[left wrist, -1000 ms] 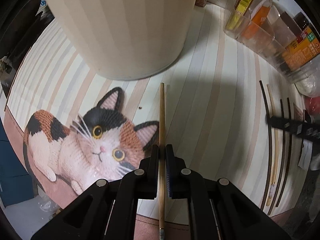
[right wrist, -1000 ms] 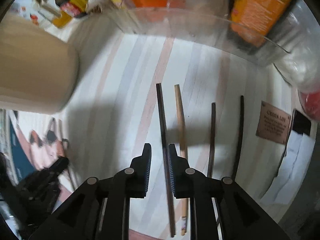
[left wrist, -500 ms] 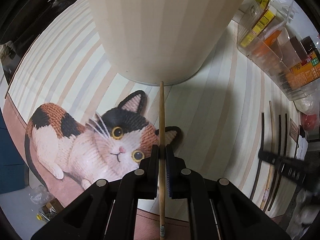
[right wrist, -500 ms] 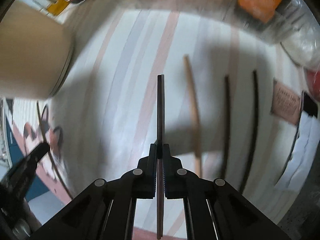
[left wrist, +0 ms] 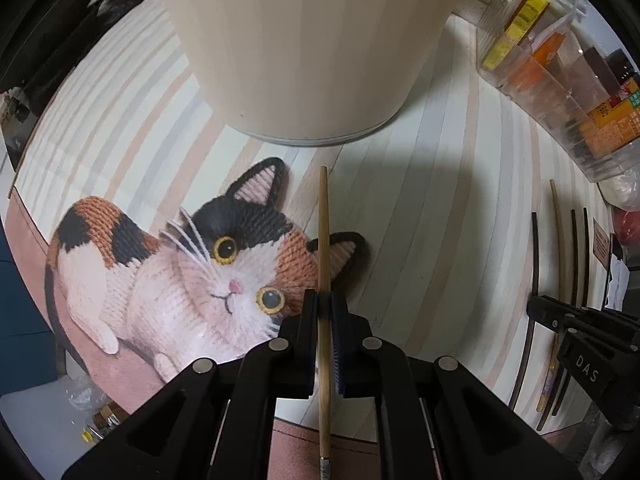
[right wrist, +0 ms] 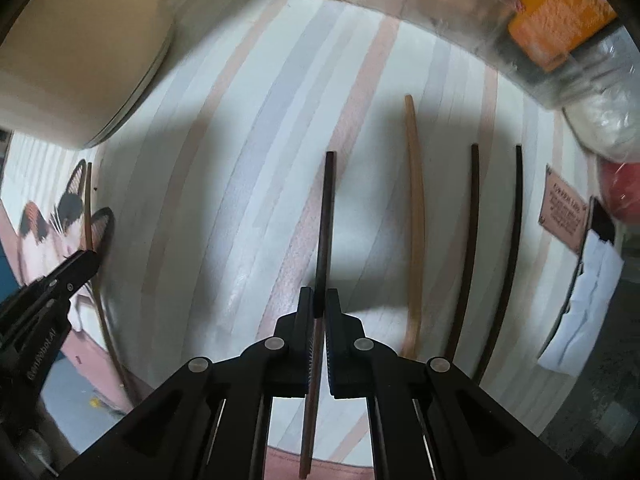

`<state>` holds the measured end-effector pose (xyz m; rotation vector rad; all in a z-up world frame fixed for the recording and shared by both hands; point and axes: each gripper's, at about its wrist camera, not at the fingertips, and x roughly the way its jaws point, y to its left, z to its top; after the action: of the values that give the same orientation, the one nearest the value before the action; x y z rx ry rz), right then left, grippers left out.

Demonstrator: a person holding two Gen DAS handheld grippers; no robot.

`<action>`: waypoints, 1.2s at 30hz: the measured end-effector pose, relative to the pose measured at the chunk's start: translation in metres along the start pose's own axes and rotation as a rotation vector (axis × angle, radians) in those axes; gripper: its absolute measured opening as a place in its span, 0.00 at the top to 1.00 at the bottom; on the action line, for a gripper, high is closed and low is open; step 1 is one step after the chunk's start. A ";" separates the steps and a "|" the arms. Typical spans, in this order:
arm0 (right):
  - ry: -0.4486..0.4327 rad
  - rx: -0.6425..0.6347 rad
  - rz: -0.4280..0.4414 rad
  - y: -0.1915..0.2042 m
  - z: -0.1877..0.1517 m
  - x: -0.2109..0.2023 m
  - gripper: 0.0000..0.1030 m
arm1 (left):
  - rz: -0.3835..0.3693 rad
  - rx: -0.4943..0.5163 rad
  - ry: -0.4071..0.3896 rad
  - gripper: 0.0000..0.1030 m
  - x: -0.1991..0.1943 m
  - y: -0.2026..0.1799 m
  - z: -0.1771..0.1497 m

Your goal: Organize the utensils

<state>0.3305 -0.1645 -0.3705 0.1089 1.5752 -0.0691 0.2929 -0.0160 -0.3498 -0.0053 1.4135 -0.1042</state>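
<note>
Your left gripper [left wrist: 325,304] is clamped on a light wooden chopstick [left wrist: 323,240], which points over the cat picture [left wrist: 192,272] on the striped mat [left wrist: 440,240] toward the cream container [left wrist: 312,48] beyond. Your right gripper [right wrist: 319,304] pinches a dark chopstick [right wrist: 326,216]. Just right of it, three more chopsticks [right wrist: 416,208] lie side by side on the mat, with a clear plastic bin [right wrist: 460,20] farther back.

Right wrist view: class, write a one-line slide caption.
Right gripper clamps a dark chopstick; three more chopsticks lie alongside.
</note>
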 end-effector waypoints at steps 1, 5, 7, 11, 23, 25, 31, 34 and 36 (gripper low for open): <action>-0.016 0.030 0.034 -0.005 -0.005 -0.003 0.95 | 0.001 0.010 -0.015 0.96 -0.006 0.000 -0.001; -0.096 0.074 0.080 -0.026 -0.022 -0.028 0.95 | -0.013 0.022 -0.077 0.96 -0.030 -0.005 -0.008; -0.139 0.080 0.097 -0.027 -0.031 -0.044 0.95 | -0.019 0.035 -0.110 0.96 -0.044 -0.006 -0.011; -0.245 0.075 0.120 -0.019 -0.056 -0.079 0.96 | -0.032 0.058 -0.173 0.96 -0.076 -0.008 -0.017; -0.631 0.054 0.227 -0.021 -0.046 -0.189 0.96 | -0.068 0.063 -0.428 0.96 -0.191 0.001 -0.003; -0.686 0.035 0.247 -0.018 -0.042 -0.214 1.00 | -0.097 0.057 -0.486 0.96 -0.221 0.001 0.005; -0.829 -0.038 0.285 -0.009 -0.017 -0.299 1.00 | -0.162 0.051 -0.655 0.96 -0.303 0.001 0.041; -0.824 -0.046 0.311 -0.005 0.001 -0.318 1.00 | -0.144 0.049 -0.704 0.96 -0.320 0.000 0.061; -0.802 -0.025 0.337 -0.007 0.013 -0.319 1.00 | -0.145 0.037 -0.714 0.96 -0.323 0.001 0.070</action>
<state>0.3440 -0.1813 -0.0514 0.2865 0.7426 0.1572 0.3130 0.0050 -0.0209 -0.1049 0.6963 -0.2238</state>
